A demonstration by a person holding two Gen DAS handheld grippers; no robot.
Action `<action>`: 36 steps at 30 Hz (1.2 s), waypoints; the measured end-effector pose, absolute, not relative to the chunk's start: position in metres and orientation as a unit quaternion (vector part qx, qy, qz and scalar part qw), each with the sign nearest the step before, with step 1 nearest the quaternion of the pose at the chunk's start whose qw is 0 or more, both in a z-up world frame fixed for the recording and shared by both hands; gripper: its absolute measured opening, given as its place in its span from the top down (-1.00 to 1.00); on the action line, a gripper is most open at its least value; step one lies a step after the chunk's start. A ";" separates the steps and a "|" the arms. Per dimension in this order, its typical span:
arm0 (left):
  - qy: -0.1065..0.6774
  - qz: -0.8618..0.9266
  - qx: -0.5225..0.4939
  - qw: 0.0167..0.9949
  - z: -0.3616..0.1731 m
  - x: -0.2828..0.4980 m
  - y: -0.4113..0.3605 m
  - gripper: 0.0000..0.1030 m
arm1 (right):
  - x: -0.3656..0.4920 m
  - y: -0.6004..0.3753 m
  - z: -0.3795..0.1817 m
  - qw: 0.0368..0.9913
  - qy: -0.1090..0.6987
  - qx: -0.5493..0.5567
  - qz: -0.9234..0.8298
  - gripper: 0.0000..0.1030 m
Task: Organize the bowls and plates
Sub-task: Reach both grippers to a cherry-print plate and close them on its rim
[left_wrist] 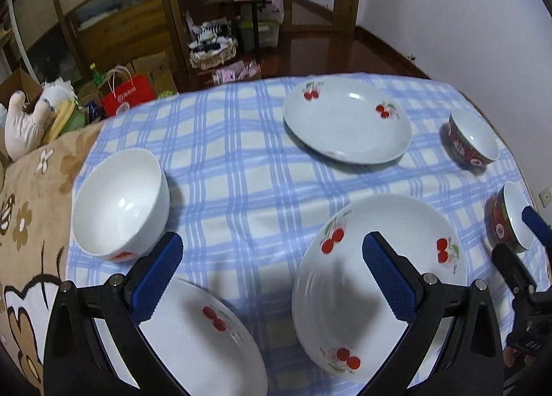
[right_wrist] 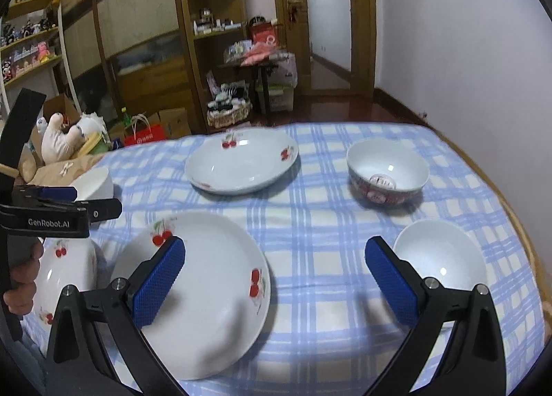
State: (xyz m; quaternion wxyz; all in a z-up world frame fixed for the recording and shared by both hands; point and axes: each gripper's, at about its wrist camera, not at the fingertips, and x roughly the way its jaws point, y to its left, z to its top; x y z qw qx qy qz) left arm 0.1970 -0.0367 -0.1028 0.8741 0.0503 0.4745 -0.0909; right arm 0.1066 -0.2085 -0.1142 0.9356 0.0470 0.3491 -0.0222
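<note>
The left gripper (left_wrist: pixel 272 278) is spread wide with nothing between its blue pads (left_wrist: pixel 157 283), positioned above the blue-and-white checked tablecloth (left_wrist: pixel 241 189) at the bottom of the left wrist view. The left pad lies over the rim of a cherry-print plate (left_wrist: pixel 207 337) at the lower left of that frame; the right pad lies over a second cherry-print plate (left_wrist: pixel 379 278) at lower centre-right. A third cherry-print plate (left_wrist: pixel 346 121) sits flat at upper centre, well apart from the other two. A plain white bowl (left_wrist: pixel 119 202) stands upright at centre left, near the edge of the cloth. A bowl with a dark red patterned outside (left_wrist: pixel 474 138) stands at the upper right, and a second red-patterned bowl (left_wrist: pixel 510 220) is at the right edge. The right gripper (right_wrist: pixel 274 275) is likewise fully parted and holds nothing. In the right wrist view, its left pad lies over the near plate at lower left, and its right pad is just beside a white-lined bowl at lower right. The left gripper body, marked GenRobot.AI, enters at the left edge of this frame, with a person's hand (right_wrist: pixel 22 278) on its handle. Beyond the cloth, wooden shelving (right_wrist: pixel 207 33) fills the upper background.
</note>
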 end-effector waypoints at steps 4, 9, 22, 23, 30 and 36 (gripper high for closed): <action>0.500 -0.103 0.055 0.858 -0.113 0.198 -0.039 -0.98 | 0.110 -0.211 -0.126 0.924 0.375 0.073 -0.004 -1.00; 0.518 -0.106 0.081 0.845 -0.124 0.196 -0.047 -0.98 | 0.114 -0.210 -0.139 0.909 0.409 0.081 -0.006 -1.00; 0.548 -0.099 0.102 0.824 -0.147 0.200 -0.052 -0.98 | 0.121 -0.221 -0.167 0.882 0.459 0.106 -0.009 -0.89; 0.548 -0.102 0.103 0.824 -0.147 0.199 -0.053 -0.96 | 0.121 -0.221 -0.168 0.879 0.464 0.108 -0.007 -0.81; 0.549 -0.120 0.116 0.819 -0.149 0.195 -0.060 -0.52 | 0.123 -0.217 -0.176 0.868 0.483 0.116 0.010 -0.15; 0.574 -0.120 0.104 0.803 -0.159 0.195 -0.061 0.50 | 0.125 -0.216 -0.182 0.859 0.498 0.120 0.011 0.63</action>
